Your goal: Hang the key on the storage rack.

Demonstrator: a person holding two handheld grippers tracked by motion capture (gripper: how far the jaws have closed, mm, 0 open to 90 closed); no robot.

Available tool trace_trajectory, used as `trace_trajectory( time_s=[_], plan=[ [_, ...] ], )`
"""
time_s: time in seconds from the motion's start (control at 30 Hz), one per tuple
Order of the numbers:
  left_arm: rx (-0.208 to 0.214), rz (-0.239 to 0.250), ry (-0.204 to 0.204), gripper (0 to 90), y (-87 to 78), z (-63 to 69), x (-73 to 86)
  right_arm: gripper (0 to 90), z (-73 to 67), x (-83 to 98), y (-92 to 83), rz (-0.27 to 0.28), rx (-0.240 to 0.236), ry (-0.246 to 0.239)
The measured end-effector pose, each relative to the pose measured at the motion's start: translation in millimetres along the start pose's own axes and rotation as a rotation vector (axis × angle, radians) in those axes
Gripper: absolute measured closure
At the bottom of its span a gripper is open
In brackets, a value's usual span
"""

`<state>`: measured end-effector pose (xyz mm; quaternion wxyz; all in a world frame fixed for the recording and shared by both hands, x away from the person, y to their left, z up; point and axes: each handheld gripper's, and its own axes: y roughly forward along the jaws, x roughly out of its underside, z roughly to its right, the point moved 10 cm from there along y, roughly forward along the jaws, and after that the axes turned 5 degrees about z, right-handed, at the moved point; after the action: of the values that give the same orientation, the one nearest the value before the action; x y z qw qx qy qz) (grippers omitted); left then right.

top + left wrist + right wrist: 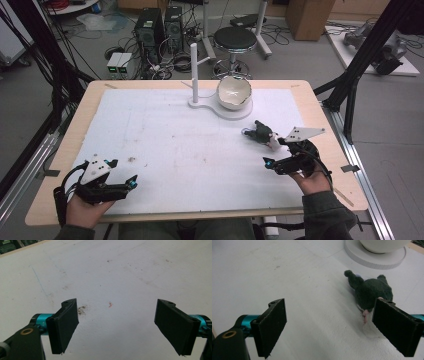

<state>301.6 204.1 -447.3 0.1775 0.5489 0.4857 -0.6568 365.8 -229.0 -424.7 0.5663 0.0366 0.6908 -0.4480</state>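
Your right gripper (271, 161): jaws spread wide, nothing between them. One jaw cuts off near end of small dark-green plush toy (370, 291); its pale underside hard to make out. Toy fuzzy, rounded, lying on white mat just beside your right gripper, near side of round white stand base (374, 260). Glossy white bowl (233, 92) sits tilted on that base; thin white post (194, 70) rises left of bowl. Your left gripper (126, 182): jaws spread, empty, well apart from toy. White mat (120, 272) scuffed, brown specks. Wooden table (70, 135) edge around mat. Room behind: black stool (235, 39), computer towers, cables.
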Motion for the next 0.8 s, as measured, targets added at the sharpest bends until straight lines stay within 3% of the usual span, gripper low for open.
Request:
trace_trajectory(
  time_s=[0.33,0.8],
  plan=[
    [0.002,-0.003,0.005,19.5,-0.7,-0.7,0.0,11.5,10.9,-9.3,5.9,-0.019,0.005,-0.019],
    [-0.002,0.001,-0.003,19.5,-0.5,-1.9,0.2,11.6,55.8,-23.2,28.4,-0.09,0.028,0.002]
  ],
)
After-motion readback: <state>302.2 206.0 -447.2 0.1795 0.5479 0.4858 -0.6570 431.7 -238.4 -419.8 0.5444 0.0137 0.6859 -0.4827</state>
